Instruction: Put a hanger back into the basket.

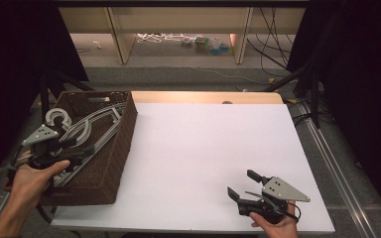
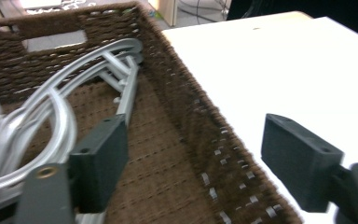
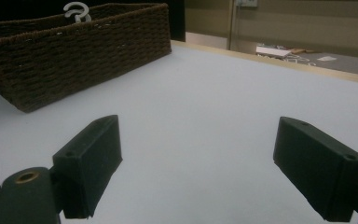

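A dark brown woven basket stands at the left edge of the white table. Several grey plastic hangers lie stacked inside it, their hooks toward the far left corner. My left gripper hovers over the basket's near part and is open. In the left gripper view one jaw hangs above the hangers and the other past the basket wall, with nothing gripped by my left gripper. My right gripper rests low at the table's near right, open and empty, and points toward the basket.
A white hanger hook sticks up over the basket's rim. Beyond the table's far wooden edge are shelf legs, cables and small objects on the floor. Dark curtains flank both sides.
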Demonstrator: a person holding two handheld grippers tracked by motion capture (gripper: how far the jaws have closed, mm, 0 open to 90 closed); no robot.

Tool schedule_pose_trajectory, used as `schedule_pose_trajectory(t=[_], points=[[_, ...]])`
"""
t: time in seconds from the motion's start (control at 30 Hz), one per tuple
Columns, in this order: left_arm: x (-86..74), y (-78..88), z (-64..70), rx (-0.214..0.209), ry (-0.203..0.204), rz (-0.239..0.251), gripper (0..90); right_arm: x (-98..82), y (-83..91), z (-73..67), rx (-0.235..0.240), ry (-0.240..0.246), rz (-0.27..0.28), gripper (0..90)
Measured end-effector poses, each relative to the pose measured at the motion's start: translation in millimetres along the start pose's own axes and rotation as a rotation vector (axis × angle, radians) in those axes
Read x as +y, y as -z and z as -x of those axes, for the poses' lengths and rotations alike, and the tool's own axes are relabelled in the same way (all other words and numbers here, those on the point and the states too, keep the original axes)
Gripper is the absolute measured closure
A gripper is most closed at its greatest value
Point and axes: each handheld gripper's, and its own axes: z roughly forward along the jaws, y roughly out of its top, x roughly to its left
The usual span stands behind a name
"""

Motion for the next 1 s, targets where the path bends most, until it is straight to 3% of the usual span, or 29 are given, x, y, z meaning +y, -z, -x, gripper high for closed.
schedule_pose_trajectory(t=[0.07,0.13,0.27,0.37,0.53,0.6,0.8,1.0], points=[[-0.2,-1.8,8.6,0.01,-0.01,0.025,19.4,0.1,0.0,-0.4,0.004,-0.004,0.003,15.9],[-0.6,-3.3,16.0,0.002,0.023,0.059,19.0,0.3,0.7,-0.1,-0.006,-0.003,0.009,15.8],[-2.3,-6.3,31.9,-0.023,-0.001,0.09,17.1,0.6,0.9,1.4,-0.006,0.004,0.024,15.6],[-5.8,-9.0,43.3,-0.045,-0.025,0.098,17.7,0.6,-0.1,0.5,0.006,0.009,0.019,15.6],[-11.9,-15.8,57.8,-0.088,-0.023,0.118,17.7,0.6,0.4,-0.6,0.001,0.0,0.014,15.6],[-15.4,-16.1,66.9,-0.08,-0.021,0.108,18.4,0.7,-0.4,1.0,-0.01,0.028,0.032,15.6],[-26.1,-23.2,89.9,-0.118,-0.047,0.132,19.7,1.1,0.2,0.3,-0.003,0.03,0.02,15.6],[-32.0,-30.3,99.0,-0.114,-0.067,0.167,19.6,0.8,-1.1,-0.1,-0.001,0.031,0.032,15.6]])
